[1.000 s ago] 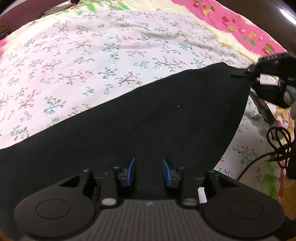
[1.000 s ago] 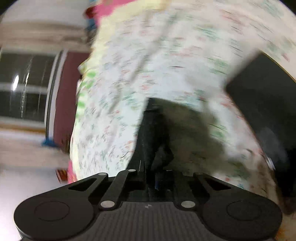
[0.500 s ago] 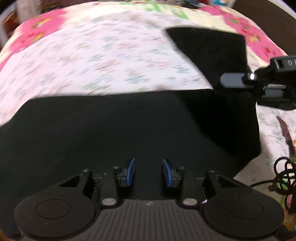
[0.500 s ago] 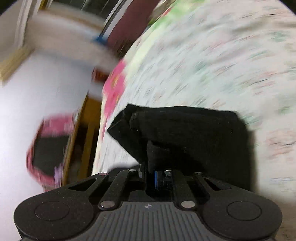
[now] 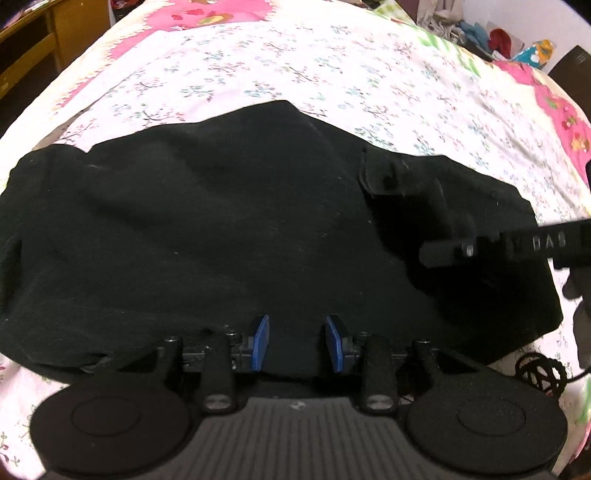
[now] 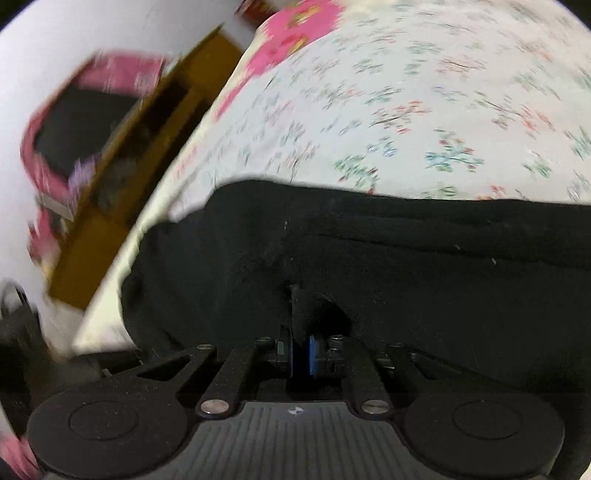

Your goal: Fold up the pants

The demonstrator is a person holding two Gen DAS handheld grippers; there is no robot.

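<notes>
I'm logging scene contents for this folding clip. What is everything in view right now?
pants: 1, black, spread on the bedsheet, corner pinched by the right gripper
bedsheet: 1, white floral with pink border, under the pants
wooden furniture: 1, brown, beside the bed
cable: 1, black, coiled at the pants' right edge
clutter: several, mixed colours, beyond the bed
left gripper: 1, black with blue pads, open above the pants
right gripper: 1, black, shut on pants
</notes>
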